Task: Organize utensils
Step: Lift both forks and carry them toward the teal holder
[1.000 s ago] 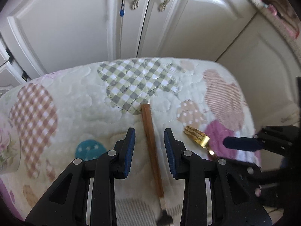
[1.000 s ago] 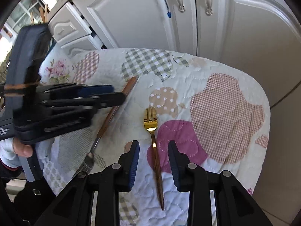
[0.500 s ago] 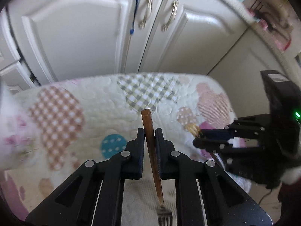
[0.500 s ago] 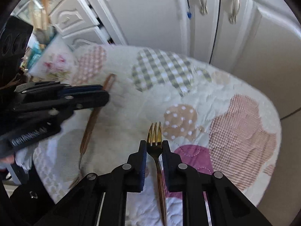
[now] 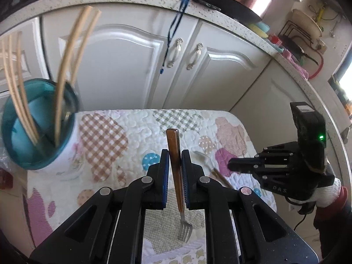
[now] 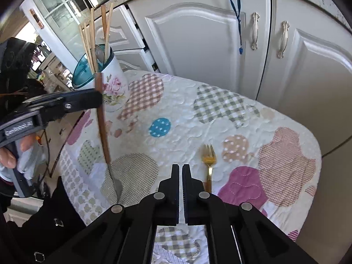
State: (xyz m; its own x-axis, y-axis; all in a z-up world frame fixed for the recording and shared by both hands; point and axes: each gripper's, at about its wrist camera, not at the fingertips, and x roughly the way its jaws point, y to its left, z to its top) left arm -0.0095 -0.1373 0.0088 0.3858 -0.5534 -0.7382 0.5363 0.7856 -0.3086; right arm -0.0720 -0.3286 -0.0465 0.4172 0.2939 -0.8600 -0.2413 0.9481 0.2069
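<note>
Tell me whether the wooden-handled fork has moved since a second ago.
Yes. The wooden-handled fork lay flat on the quilt; now the left gripper holds it with the handle raised off the quilt, tines down over the grey patch.

Left tool [image 6: 96, 101] body: "GenRobot.AI". Right tool [image 5: 230, 166] body: "DAS".

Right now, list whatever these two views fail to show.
- Left wrist view: the utensil holder is blurred, so its contents beyond the chopsticks are unreadable.
- Right wrist view: the gold fork has its handle end hidden behind the right gripper.
- Right wrist view: the tines of the brown-handled fork, held by the left gripper, blend into the grey patch.
</note>
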